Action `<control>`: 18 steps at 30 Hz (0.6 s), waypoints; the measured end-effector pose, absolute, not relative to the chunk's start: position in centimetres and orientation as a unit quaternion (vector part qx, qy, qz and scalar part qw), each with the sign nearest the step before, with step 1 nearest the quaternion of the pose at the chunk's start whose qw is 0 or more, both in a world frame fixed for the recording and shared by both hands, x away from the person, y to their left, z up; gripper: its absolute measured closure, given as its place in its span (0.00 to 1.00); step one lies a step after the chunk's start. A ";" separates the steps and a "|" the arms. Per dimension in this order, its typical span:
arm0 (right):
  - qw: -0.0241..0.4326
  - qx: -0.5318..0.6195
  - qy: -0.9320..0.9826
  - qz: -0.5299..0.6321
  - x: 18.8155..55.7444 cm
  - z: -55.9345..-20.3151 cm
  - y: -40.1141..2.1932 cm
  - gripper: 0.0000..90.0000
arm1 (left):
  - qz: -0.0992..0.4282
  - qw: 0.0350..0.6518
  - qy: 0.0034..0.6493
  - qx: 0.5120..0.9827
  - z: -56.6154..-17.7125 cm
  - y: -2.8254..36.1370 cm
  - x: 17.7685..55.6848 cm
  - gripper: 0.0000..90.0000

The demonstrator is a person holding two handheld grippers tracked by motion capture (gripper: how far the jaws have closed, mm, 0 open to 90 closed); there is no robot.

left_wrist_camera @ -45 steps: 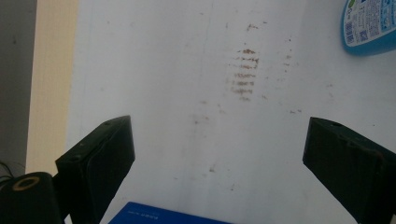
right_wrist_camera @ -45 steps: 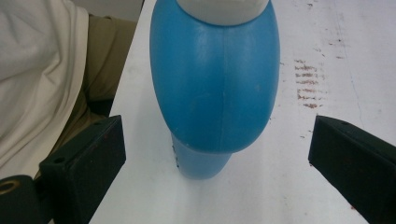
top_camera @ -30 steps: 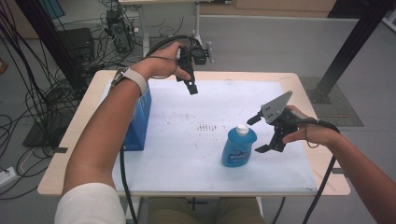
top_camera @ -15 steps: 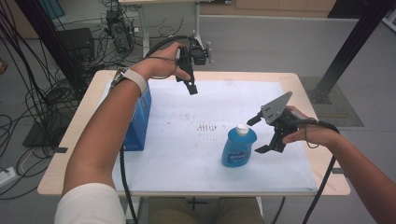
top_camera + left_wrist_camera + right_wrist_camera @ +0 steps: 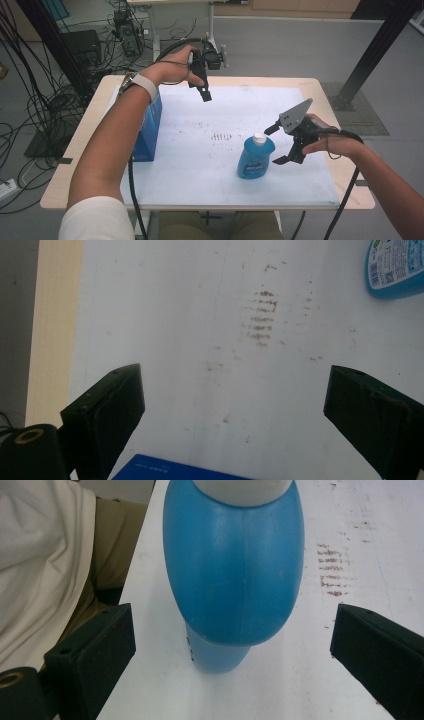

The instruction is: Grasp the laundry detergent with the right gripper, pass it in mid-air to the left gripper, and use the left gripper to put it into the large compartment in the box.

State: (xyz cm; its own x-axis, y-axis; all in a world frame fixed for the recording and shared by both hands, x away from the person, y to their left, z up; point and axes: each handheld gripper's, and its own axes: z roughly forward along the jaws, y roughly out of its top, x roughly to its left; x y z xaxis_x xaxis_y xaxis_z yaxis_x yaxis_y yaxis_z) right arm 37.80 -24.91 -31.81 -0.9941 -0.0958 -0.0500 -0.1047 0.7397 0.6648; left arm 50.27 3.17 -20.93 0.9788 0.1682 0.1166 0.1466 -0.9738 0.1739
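Partly cropped, bottle (image 5: 234,575) before open right gripper (image 5: 235,660).

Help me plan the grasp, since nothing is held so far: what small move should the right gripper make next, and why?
Probably ease the right gripper forward until the blue bottle sits between its pads. Its jaws stand open beside the upright bottle without touching it, and the right gripper view shows the bottle centred ahead of them.

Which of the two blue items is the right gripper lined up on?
The blue bottle with the white cap, standing near the right gripper, whose open jaws face it without touching. The blue box stands at the mat's left edge, beside the left forearm.
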 end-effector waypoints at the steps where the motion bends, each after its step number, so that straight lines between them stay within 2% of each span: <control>1: 0.006 -0.054 0.933 0.357 37.8 -31.8 -24.9 0.05 | 0.065 0.083 0.080 0.991 -20.9 3.2 50.3 0.11; 18: 0.003 -0.053 0.932 0.358 37.8 -31.9 -24.9 0.05 | 0.066 0.086 0.080 0.991 -20.9 3.3 50.3 0.11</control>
State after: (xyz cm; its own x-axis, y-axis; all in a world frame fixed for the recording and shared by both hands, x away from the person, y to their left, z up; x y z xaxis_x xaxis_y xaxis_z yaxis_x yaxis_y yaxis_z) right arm 37.78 -24.87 -31.86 -0.9943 -0.0972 -0.0431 -0.1011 0.7384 0.6668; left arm 50.34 3.27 -20.89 0.9786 0.1690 0.1173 0.1463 -0.9726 0.1807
